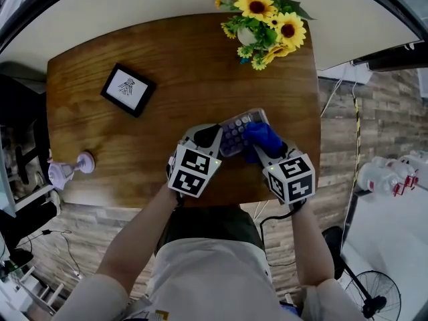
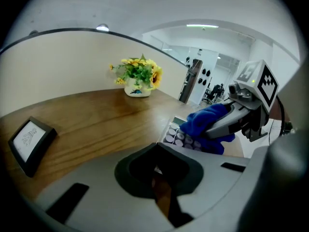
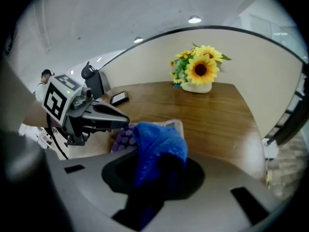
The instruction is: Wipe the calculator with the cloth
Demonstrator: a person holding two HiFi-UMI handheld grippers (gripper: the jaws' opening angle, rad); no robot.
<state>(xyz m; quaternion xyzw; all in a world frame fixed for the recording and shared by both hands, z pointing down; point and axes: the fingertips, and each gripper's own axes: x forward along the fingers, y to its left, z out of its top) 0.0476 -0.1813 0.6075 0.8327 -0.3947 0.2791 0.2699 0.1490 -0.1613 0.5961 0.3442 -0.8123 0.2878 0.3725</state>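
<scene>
Right gripper (image 3: 161, 166) clenched on the blue cloth (image 3: 159, 139), which is bunched up and bulging out past the tips, its front fold lying on the right part of the calculator (image 1: 235, 131). Left gripper (image 1: 209, 136) has its jaws pinched nearly together on what looks like the calculator's near-left corner. The contact itself is hard to see in the left gripper view, so that hold is my read. The calculator sits angled, centre of the head view and low on the table (image 1: 180, 65), close to the near edge. Main risk is the thin corner hold. If I push down or drag the cloth sideways, the calculator can pivot around that corner or pop out of the left gripper, then skid toward the near edge and off. Second risk is the cloth. It's a loose wad, so a firm stroke could pull it through the right jaws or drag only the top fold, leaving the keys unwiped. Keys are raised and could snag it. The two grippers are just beside each other, so a long stroke toward the left of frame could knock my right gripper into the left one. The picture frame (image 1: 128, 89) at upper left and the sunflower pot (image 1: 264, 25) at top are well apart, no worry.
</scene>
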